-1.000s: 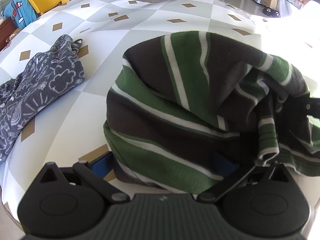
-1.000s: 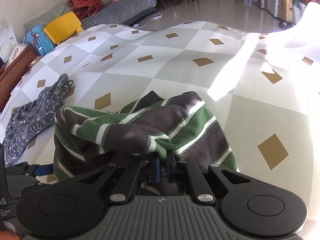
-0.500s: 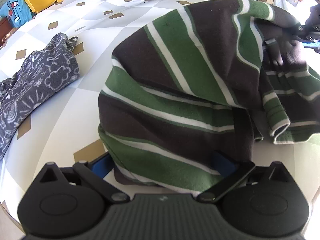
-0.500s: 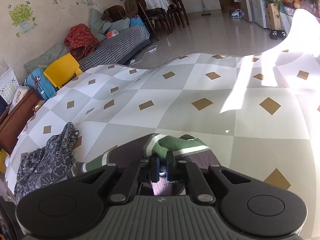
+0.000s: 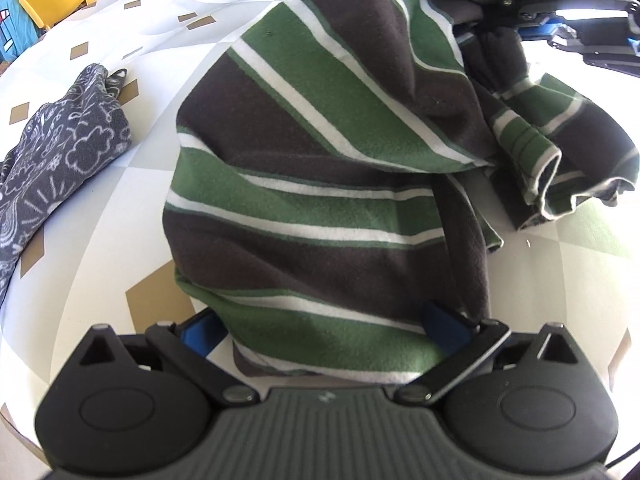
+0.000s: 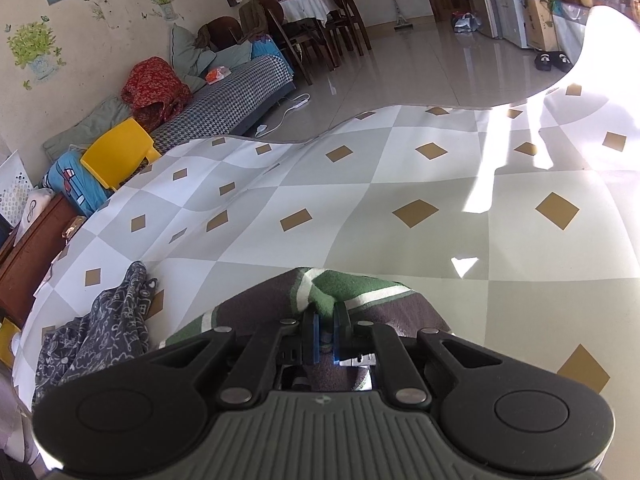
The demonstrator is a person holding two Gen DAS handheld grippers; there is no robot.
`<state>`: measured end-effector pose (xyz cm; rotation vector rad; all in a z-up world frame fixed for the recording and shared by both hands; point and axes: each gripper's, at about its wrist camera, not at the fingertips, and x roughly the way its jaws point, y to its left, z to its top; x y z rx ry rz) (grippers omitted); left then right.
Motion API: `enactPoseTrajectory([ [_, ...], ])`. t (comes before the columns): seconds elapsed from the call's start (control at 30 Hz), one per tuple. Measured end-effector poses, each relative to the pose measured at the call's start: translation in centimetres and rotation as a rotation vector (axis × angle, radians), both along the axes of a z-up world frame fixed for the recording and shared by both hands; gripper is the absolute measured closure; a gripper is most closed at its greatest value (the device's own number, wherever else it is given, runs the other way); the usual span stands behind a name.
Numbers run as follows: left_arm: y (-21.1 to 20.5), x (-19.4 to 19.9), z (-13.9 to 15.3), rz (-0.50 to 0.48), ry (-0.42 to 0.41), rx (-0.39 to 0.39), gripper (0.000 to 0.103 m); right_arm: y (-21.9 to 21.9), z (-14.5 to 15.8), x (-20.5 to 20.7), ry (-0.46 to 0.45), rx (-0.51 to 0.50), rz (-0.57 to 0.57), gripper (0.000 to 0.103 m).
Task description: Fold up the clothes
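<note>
Striped fleece garment (image 5: 320, 208), in green, dark brown and white bands, hangs raised above the checked table cover (image 6: 400, 184) between the two grippers. Right gripper (image 6: 326, 328) has its blue pads pinched nearly together on a bunched fold of the garment's upper edge; in the left wrist view this same gripper (image 5: 496, 24) sits at the garment's top corner. Left gripper (image 5: 320, 332) stands wide, its blue fingers (image 5: 444, 326) on either side of the garment's lower hem; whether the pads press on it I cannot tell. Beside the garment, on the cover, lies a grey patterned cloth (image 5: 60, 152).
</note>
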<state>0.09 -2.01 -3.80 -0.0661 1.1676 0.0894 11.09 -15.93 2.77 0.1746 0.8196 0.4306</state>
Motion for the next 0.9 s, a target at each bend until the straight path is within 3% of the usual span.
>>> enactPoseTrajectory([
  [0.27,0.5,0.1,0.8,0.018,-0.001,-0.042,0.0,0.7,-1.6,0.2,0.077,-0.036,0.023,0.091],
  [0.4,0.7,0.0,2.5,0.042,-0.083,0.0,0.0,-0.3,-0.8,0.0,0.074,-0.011,0.011,0.074],
  [0.5,1.3,0.3,3.5,0.066,-0.131,0.021,0.0,-1.4,-0.1,-0.2,0.073,0.005,0.004,0.068],
  [0.67,1.2,0.9,5.3,0.053,-0.169,0.08,0.0,-2.9,0.8,-0.7,0.075,0.025,0.014,0.064],
  [0.9,0.2,2.4,7.3,0.007,-0.172,0.081,0.0,-4.2,1.8,-1.7,0.065,0.003,0.046,0.06],
])
